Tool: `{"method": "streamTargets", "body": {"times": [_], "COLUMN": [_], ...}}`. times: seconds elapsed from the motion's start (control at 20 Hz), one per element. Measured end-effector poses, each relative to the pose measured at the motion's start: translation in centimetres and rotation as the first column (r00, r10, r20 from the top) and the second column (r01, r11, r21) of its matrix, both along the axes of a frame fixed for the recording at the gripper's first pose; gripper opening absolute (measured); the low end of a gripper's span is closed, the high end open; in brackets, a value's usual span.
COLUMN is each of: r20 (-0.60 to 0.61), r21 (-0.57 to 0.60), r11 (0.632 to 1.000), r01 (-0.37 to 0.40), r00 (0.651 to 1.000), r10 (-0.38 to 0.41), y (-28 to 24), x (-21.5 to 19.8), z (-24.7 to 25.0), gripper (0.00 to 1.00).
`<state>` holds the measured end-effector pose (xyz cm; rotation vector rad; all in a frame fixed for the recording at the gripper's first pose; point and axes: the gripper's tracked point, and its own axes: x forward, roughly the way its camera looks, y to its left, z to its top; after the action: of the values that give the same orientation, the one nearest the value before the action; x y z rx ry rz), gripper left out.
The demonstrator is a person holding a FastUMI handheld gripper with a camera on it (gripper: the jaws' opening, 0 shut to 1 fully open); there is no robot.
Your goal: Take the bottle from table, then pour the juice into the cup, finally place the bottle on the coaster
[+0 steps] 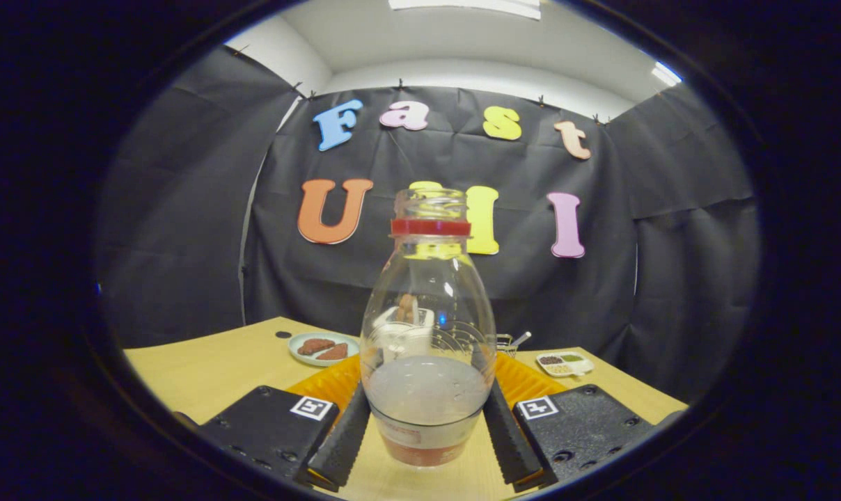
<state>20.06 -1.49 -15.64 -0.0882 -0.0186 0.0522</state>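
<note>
- Gripper view: a clear plastic bottle point(427, 334) stood upright on the wooden table point(211, 369), set between the two ribbed black fingers point(342, 437) of the hand-held gripper point(426, 435).
- Both fingers lay against the bottle's lower sides, one on each flank, so the gripper was closed on the bottle.
- The bottle was uncapped, its threaded mouth open above a red neck ring point(430, 227), and cloudy pale juice point(427, 393) filled only its lower part, with a red band at the base.
- Two black gripper blocks, each carrying a square black-and-white marker point(312, 408), flanked the fingers.
- A ridged orange mat point(532, 383) lay on the table just behind the bottle, showing on either side of it.
- Seen through the clear plastic, a white object point(403, 332) stood beyond the bottle; its exact kind could not be told.
- Farther back to one side, a pale plate point(321, 348) held brown pieces of food.
- On the other side, a small white divided dish point(565, 363) held dark and light fillings, with a small wire item point(509, 341) near it, too small to identify.
</note>
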Motion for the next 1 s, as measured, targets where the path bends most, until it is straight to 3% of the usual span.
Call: {"method": "streamTargets", "body": {"times": [0.6, 1.0], "r20": [-0.113, -0.165], "r21": [0.076, 0.080], "r11": [0.997, 0.995], "r01": [0.019, 0.059], "r00": [0.994, 0.985], "r10": [-0.011, -0.045], "y": [-1.8, -2.6], "x": [8.7, 10.5], "z": [-7.2, -11.9], "gripper": [0.82, 0.84]}}
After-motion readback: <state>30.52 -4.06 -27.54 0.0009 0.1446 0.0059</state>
